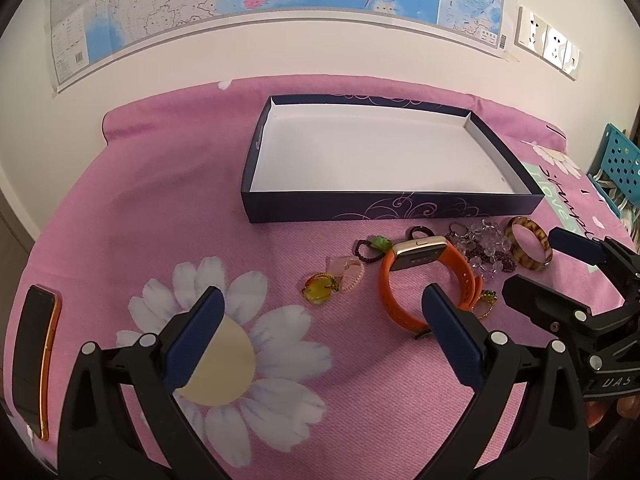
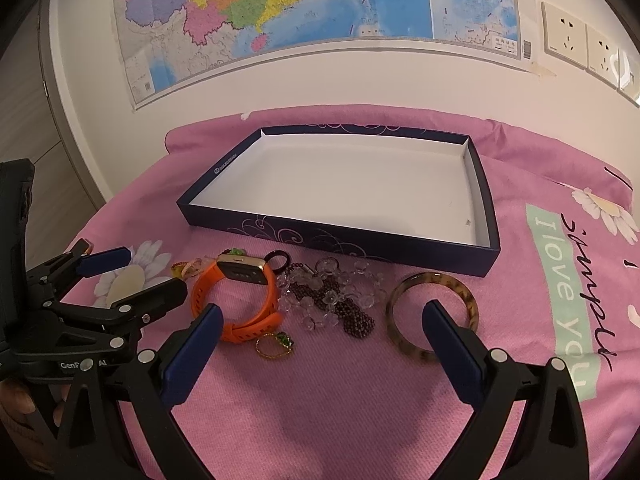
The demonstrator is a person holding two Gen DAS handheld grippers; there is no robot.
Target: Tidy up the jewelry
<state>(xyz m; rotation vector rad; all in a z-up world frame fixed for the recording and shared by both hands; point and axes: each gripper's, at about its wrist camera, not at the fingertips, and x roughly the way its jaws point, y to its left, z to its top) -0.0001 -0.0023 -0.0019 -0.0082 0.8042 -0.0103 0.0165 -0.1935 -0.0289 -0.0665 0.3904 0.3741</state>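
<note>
A dark blue box (image 1: 396,204) (image 2: 360,240) with a white empty inside lies on the pink cloth. In front of it lie an orange-strap watch (image 1: 416,276) (image 2: 240,292), a tortoiseshell bangle (image 1: 528,248) (image 2: 432,312), clear and dark beaded bracelets (image 1: 484,248) (image 2: 336,296), a gold ring with a green stone (image 1: 486,300) (image 2: 276,344), a yellow pendant (image 1: 320,289), a pink ring and dark rings. My left gripper (image 1: 324,320) is open and empty, just short of the watch. My right gripper (image 2: 322,330) is open and empty, near the beads and bangle.
A phone with an orange edge (image 1: 34,360) lies at the left of the cloth. The cloth (image 1: 160,200) has daisy prints and lettering. A wall with a map (image 2: 280,12) and sockets (image 2: 568,36) stands behind. A blue perforated basket (image 1: 622,160) is at the far right.
</note>
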